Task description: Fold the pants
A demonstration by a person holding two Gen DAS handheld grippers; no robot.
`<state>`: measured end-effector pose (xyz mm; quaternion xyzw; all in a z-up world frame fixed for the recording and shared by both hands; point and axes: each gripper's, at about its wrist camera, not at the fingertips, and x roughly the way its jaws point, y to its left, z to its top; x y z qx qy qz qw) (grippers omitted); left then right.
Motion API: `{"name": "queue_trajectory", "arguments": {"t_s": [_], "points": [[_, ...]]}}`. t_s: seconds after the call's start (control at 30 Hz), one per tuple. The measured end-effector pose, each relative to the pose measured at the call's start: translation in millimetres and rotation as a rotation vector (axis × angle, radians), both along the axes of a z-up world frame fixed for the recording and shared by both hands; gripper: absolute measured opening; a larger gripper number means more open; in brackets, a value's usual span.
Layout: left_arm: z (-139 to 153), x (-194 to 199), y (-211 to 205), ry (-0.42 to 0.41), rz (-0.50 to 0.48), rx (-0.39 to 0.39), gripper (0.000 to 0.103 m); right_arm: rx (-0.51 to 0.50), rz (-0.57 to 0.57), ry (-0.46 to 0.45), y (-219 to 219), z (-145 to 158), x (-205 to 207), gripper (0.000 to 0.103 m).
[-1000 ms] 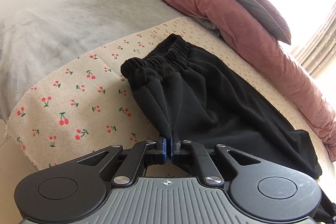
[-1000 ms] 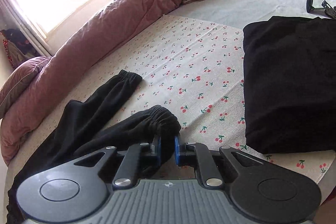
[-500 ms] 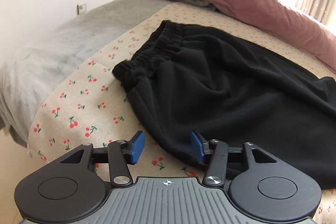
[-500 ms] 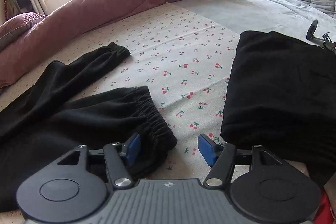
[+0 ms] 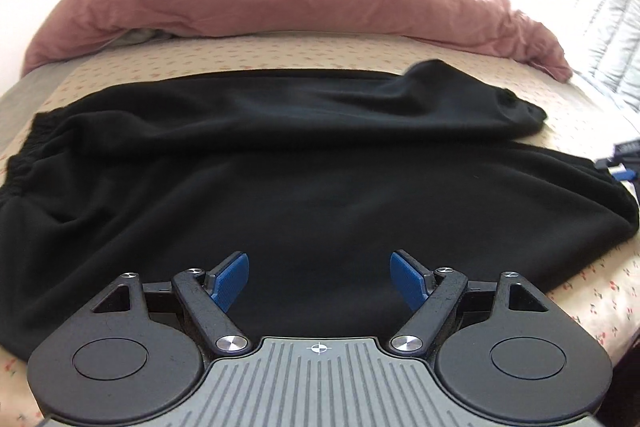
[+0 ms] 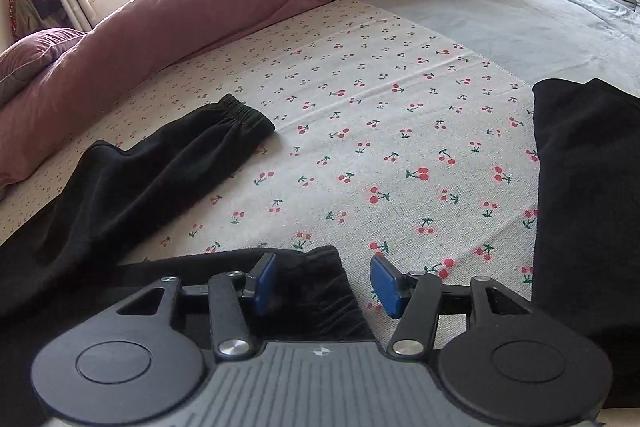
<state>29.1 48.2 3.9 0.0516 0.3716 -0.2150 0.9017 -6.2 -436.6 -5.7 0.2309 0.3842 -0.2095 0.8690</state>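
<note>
The black pants (image 5: 304, 163) are lying spread across the cherry-print sheet (image 6: 400, 131), filling the middle of the left wrist view from the waistband (image 5: 20, 163) at the left edge to the leg ends at the right. They are looking laid out rather than folded: the 2 legs are lying apart, 1 cuff (image 6: 240, 115) sitting at centre left of the right wrist view, the other cuff (image 6: 320, 287) at the bottom centre.

The left gripper (image 5: 319, 281) is opening wide, its blue pads hovering over the cloth and pinching nothing. The right gripper (image 6: 322, 283) is closing with the near cuff between its jaws, though the pads are not yet pressing on it.

Another black garment (image 6: 588, 211), already folded, is lying at the right edge. Judging from this, bringing 1 leg over the other and folding lengthwise are both remaining.
</note>
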Motion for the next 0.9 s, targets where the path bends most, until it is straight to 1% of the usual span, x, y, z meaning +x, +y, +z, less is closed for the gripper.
{"name": "queue_trajectory", "arguments": {"t_s": [0.07,0.13,0.2,0.27,0.3,0.37,0.43,0.5,0.53,0.57,0.6,0.63,0.67,0.7,0.73,0.77,0.8,0.9], "points": [[-9.0,-2.2,-25.6,-0.024,-0.068,0.031,0.08,0.025,0.016,-0.01,0.3,-8.0,3.0,0.034],[-18.3,-6.1,-47.4,-0.058,-0.118,0.042,0.08,-0.014,0.029,-0.029,4.4,-10.3,1.1,0.027],[-26.9,-10.7,-62.0,-0.081,-0.162,0.052,0.081,-0.061,0.038,-0.077,9.6,-3.7,-4.6,0.026],[-37.2,-14.4,-76.3,-0.067,-0.214,0.105,0.081,-0.128,0.051,-0.121,12.7,7.4,-7.1,0.025],[-42.1,-17.9,-80.6,-0.081,-0.229,0.133,0.081,-0.156,0.057,-0.123,12.5,9.6,-4.6,0.025],[-44.8,-25.1,-83.7,-0.125,-0.241,0.159,0.081,-0.165,0.051,-0.093,7.8,2.8,4.9,0.024],[-43.8,-24.3,-82.5,-0.116,-0.243,0.154,0.081,-0.159,0.042,-0.041,0.7,-18.9,19.4,0.024],[-42.9,-20.6,-79.8,-0.095,-0.24,0.135,0.083,-0.219,0.06,-0.044,4.2,-24.7,23.1,0.025],[-43.3,-18.9,-79.1,-0.09,-0.24,0.127,0.084,-0.236,0.064,-0.036,6.3,-22.7,23.2,0.026],[-43.4,-18.5,-78.0,-0.089,-0.242,0.121,0.084,-0.24,0.056,-0.033,6.9,-19.2,21.9,0.034],[-42.4,-18.5,-75.9,-0.089,-0.246,0.118,0.084,-0.247,0.038,-0.034,7.7,-14.8,18.9,0.038],[-42.2,-17.9,-74.6,-0.089,-0.249,0.115,0.084,-0.264,0.025,-0.045,10.3,-9.6,14.7,0.043],[-41.0,-16.9,-74.1,-0.087,-0.249,0.111,0.084,-0.288,0.023,-0.056,13.8,-4.0,11.8,0.046],[-39.2,-14.0,-74.4,-0.082,-0.245,0.107,0.084,-0.313,0.031,-0.066,17.8,1.6,9.8,0.052],[-37.1,-9.9,-76.1,-0.077,-0.239,0.1,0.084,-0.334,0.039,-0.079,22.0,6.9,8.3,0.056],[-33.7,-6.0,-74.4,-0.075,-0.232,0.09,0.084,-0.344,0.048,-0.096,26.3,11.7,7.4,0.063],[-30.2,-0.6,-74.0,-0.073,-0.221,0.08,0.084,-0.342,0.066,-0.115,30.8,16.5,8.7,0.066],[-17.8,17.6,-71.2,-0.066,-0.185,0.062,0.085,-0.308,0.122,-0.126,39.5,23.6,19.9,0.067]]}}
